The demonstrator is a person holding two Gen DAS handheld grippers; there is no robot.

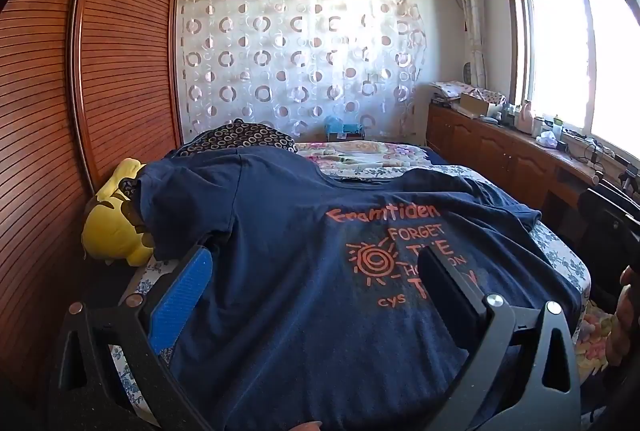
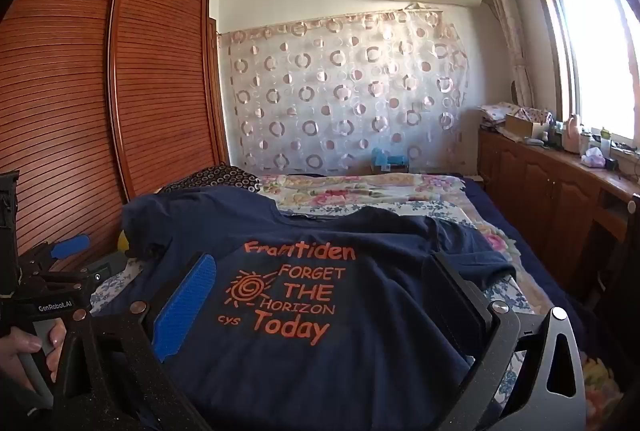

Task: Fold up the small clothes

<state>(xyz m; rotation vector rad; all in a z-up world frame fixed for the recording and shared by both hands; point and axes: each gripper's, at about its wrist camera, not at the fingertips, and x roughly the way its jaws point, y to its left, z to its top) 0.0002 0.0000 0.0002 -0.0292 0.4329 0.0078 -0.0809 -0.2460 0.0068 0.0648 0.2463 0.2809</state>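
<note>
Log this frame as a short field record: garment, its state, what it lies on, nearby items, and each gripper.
garment: navy blue T-shirt with orange print
state: spread flat, print up, not yet folded; one sleeve draped over the yellow plush toy
surface: bed with floral sheet
nearby: dotted black pillow beyond the collar; wooden slatted wardrobe beside the bed
left gripper: open, above the shirt, nothing held
right gripper: open, above the shirt, nothing held
</note>
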